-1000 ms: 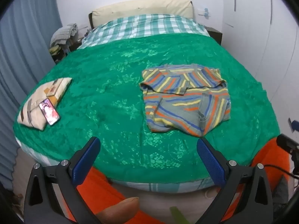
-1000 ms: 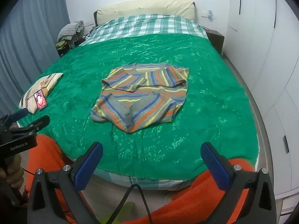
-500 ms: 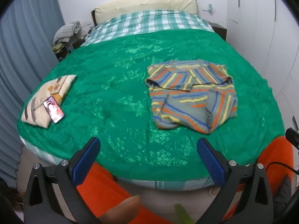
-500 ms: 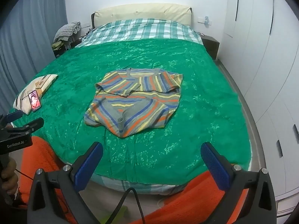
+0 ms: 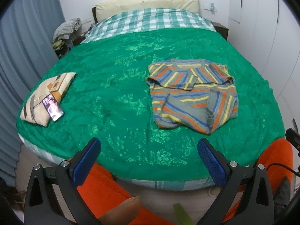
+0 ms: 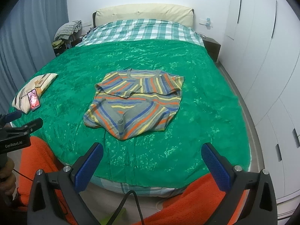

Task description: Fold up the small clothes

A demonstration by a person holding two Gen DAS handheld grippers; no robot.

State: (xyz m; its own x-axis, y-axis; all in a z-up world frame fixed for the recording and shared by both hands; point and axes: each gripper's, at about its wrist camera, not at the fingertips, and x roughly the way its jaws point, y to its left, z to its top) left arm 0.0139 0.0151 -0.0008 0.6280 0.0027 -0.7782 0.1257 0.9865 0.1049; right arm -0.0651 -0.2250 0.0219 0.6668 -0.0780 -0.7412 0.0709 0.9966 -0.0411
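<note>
A small striped shirt (image 5: 193,93), grey with orange, blue and yellow stripes, lies loosely folded on the green bedspread (image 5: 116,93). It also shows in the right wrist view (image 6: 136,101), near the bed's middle. My left gripper (image 5: 149,156) is open and empty, over the bed's near edge, well short of the shirt. My right gripper (image 6: 151,161) is open and empty, also at the near edge, below the shirt. The left gripper's body (image 6: 16,129) shows at the left of the right wrist view.
A beige patterned pillow (image 5: 45,93) with a lit phone (image 5: 52,107) on it lies at the bed's left edge. Checked bedding (image 5: 150,22) covers the head end. White wardrobes (image 6: 262,56) stand to the right, blue curtains (image 5: 24,37) to the left. My orange sleeves (image 6: 196,206) are below.
Both grippers have pulled back and risen a little from the bed, so the shirt looks farther away. The shirt has not moved. Both jaws stay open.
</note>
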